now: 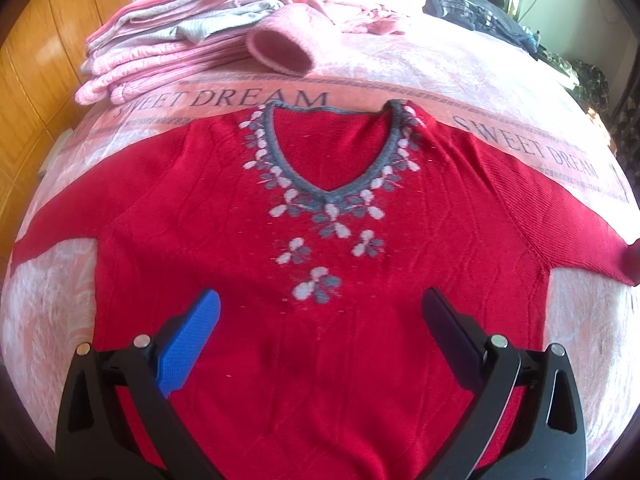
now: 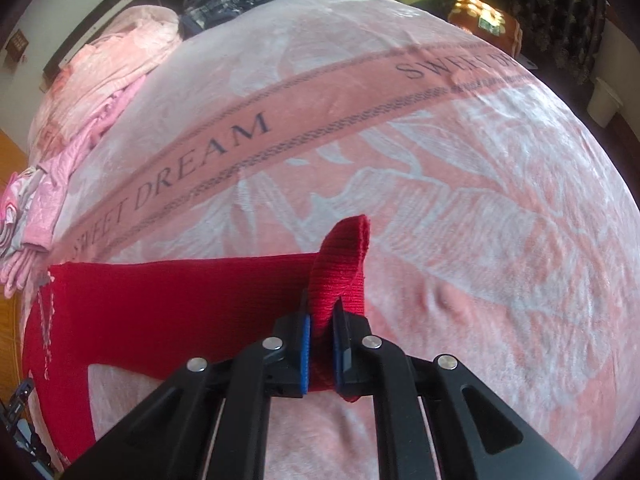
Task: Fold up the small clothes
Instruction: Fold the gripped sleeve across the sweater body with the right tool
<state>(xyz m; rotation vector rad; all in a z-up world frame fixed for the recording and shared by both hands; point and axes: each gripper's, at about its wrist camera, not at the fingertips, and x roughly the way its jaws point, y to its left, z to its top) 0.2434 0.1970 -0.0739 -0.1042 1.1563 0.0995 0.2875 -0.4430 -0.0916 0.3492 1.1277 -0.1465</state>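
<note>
We take the red sweater [image 1: 320,320] as our landmark: it lies front-up and spread flat on the pink blanket [image 1: 480,92], neckline toward the folded pink clothes [image 1: 160,52] stacked beyond it, and both sleeves are stretched out sideways, which we judge is the layout for folding the sleeves inward first. Our left gripper [image 1: 320,320] hangs over the sweater's lower body with its jaws wide apart and nothing between them, probably waiting to pin or take the cloth. Our right gripper [image 2: 322,344] is at the end of the sweater's right sleeve [image 2: 200,292], jaws pinched onto the ribbed cuff [image 2: 340,272], which stands up in a curl above the blanket. The knit looks soft and finely ribbed, with a grey V-neck band [image 1: 332,188] edged in white and grey flower motifs; the blanket is plush and printed with lettering.
</note>
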